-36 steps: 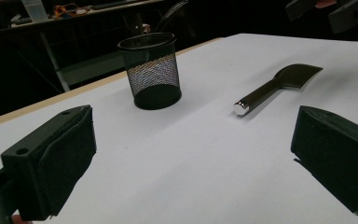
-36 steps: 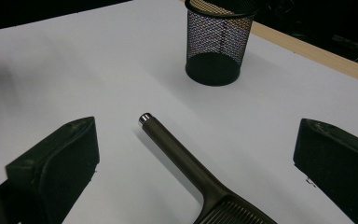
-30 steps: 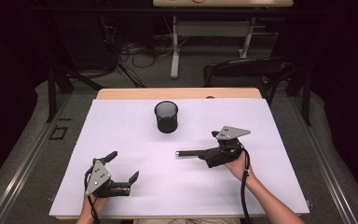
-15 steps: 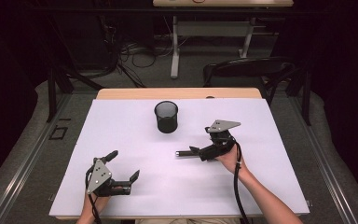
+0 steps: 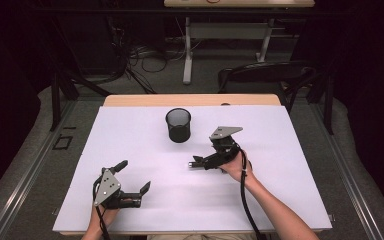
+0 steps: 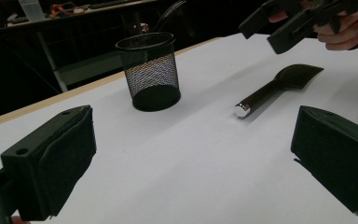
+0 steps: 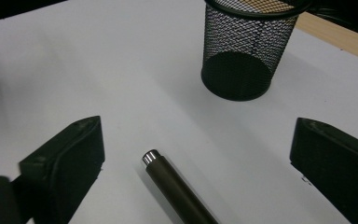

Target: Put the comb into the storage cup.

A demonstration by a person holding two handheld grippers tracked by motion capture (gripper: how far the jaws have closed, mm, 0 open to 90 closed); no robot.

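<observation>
A dark utensil with a broad scoop end and a silver-capped handle (image 6: 270,91) lies flat on the white table, right of centre. My right gripper (image 5: 207,161) hovers just above it, open, and the handle (image 7: 177,186) runs up between its two wide-apart jaws without touching either. A black mesh cup (image 5: 178,125) stands upright a little beyond the handle's tip, also seen as the cup (image 7: 249,51) ahead of the right jaws. My left gripper (image 5: 133,176) rests near the front left of the table, open and empty, and faces the cup (image 6: 151,70).
A white sheet (image 5: 130,140) covers the tabletop, with a wooden strip (image 5: 130,100) bare along the far edge. A dark chair (image 5: 265,75) and desk legs stand beyond the table. The person's right forearm (image 5: 275,215) crosses the front right.
My right gripper has shifted slightly left and away from the person, over the utensil's handle. The utensil, cup and left gripper have stayed put.
</observation>
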